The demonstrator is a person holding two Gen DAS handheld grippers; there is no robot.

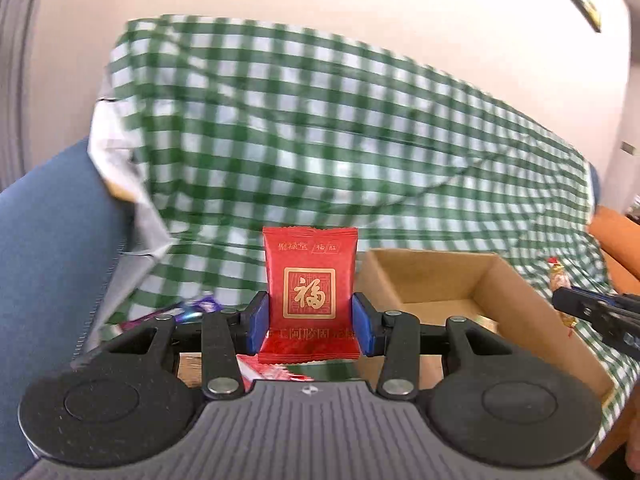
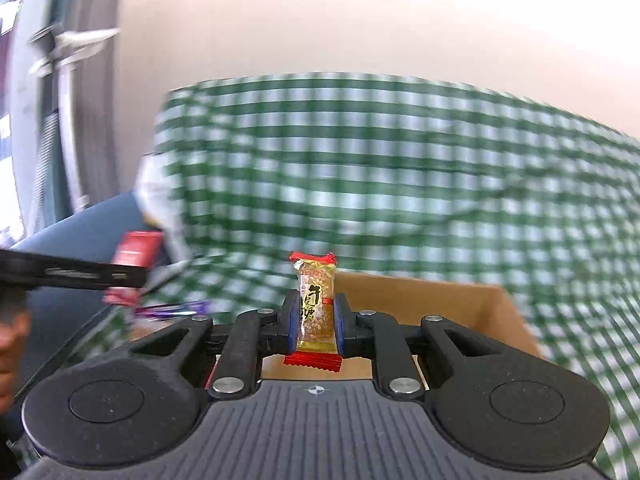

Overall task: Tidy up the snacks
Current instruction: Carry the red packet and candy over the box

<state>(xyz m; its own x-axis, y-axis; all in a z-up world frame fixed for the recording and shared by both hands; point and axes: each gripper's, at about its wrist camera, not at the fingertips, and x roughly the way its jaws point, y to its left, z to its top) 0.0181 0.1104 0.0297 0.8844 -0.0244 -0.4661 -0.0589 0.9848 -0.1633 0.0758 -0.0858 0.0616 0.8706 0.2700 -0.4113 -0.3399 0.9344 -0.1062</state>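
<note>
Left wrist view
- Left tongs (image 1: pixel 310 322): clenched on the red packet (image 1: pixel 310 292), blue pads pressing its two side edges.
- Packet axis: upright, long side running away from the tongs, printed face toward the camera.
- Cardboard box (image 1: pixel 496 280): open-topped, just beyond and to the right of the packet; judged the nearer drop point for this hand.
- Right tongs (image 1: pixel 576 304): enter at the right edge, over the box's far side.
- Surface: green checked cloth (image 1: pixel 320 128) draped over a raised form; blue upholstery (image 1: pixel 48 260) at left.

Right wrist view
- Right tongs (image 2: pixel 316 322): clenched on the golden candy (image 2: pixel 316 304), red crimped ends above and below the pads.
- Candy axis: upright.
- Cardboard box (image 2: pixel 472 304): directly ahead and slightly right, below the candy.
- Left tongs (image 2: pixel 120 276): at left, carrying the red packet (image 2: pixel 136 252).
- Room: pale wall (image 2: pixel 360 20) behind.
</note>
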